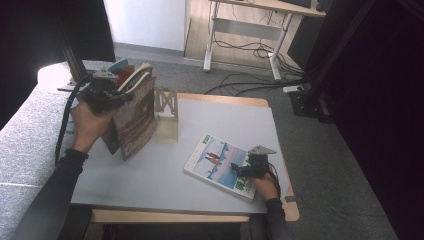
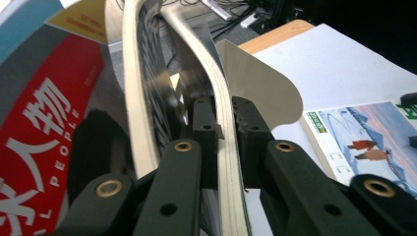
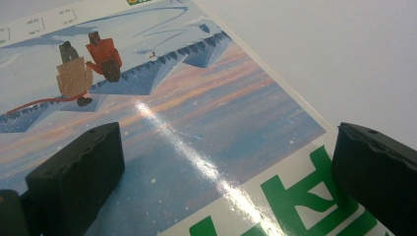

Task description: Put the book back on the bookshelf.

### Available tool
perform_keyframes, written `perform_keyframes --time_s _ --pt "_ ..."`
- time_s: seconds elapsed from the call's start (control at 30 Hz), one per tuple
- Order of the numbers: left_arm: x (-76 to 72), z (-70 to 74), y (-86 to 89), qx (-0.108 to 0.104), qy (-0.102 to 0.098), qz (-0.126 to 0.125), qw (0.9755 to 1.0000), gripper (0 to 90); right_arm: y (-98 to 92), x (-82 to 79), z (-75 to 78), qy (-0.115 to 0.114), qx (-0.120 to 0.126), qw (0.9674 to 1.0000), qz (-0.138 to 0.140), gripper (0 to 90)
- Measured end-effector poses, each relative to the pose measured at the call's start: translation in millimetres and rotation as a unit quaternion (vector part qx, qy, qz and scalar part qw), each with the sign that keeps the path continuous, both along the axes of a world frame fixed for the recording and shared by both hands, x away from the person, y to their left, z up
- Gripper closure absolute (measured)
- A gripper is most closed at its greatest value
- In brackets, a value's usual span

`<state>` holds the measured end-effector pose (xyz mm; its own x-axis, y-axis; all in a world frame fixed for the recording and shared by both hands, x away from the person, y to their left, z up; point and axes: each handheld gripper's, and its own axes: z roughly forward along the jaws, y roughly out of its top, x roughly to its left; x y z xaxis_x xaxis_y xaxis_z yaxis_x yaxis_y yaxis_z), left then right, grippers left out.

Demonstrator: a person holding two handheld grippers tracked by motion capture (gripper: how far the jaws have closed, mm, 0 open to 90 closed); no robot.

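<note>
Left gripper [image 2: 223, 132] clamped on the top edge of an upright magazine [image 2: 227, 147], jaws pinching its page block so it stands on end beside a red-covered magazine [image 2: 44, 128] and against the bookend [image 1: 166, 104] at the table's [image 1: 165, 185] far left, probably to keep the row from toppling. Right gripper [image 3: 221, 167] gapes, jaws wide apart and resting over the snow-scene magazine [image 1: 220, 164], which lies flat near the front right, likely next to be lifted.

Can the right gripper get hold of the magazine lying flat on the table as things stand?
Probably yes: the right gripper already hovers over the flat magazine with jaws open and nothing between, though gripping it likely means working at an edge.
</note>
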<state>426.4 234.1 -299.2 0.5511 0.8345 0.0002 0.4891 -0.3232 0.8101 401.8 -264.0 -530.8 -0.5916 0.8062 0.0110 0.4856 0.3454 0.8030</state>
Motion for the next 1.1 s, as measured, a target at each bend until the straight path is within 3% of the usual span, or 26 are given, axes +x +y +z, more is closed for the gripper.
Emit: perform_keyframes --time_s 0.13,0.4,0.8,1.1 --pt "0.1 1.4 -0.6 0.001 0.004 0.003 1.0 83.4 0.0 0.0 0.0 0.0 0.0 1.0 0.0 0.0" --pt "9.8 3.8 -1.6 -0.02 -0.012 0.021 0.9995 84.1 -0.2 -0.1 -0.1 0.0 0.0 1.0 0.0 0.0" --pt "27.3 11.6 -11.9 -0.033 -0.045 0.039 0.9977 84.1 -0.5 0.0 -0.2 -0.002 0.001 1.0 0.002 0.0" --pt "39.6 5.6 -21.2 -0.036 -0.073 0.052 0.9954 84.1 -0.7 0.0 -0.3 -0.002 0.001 1.0 0.002 0.0"
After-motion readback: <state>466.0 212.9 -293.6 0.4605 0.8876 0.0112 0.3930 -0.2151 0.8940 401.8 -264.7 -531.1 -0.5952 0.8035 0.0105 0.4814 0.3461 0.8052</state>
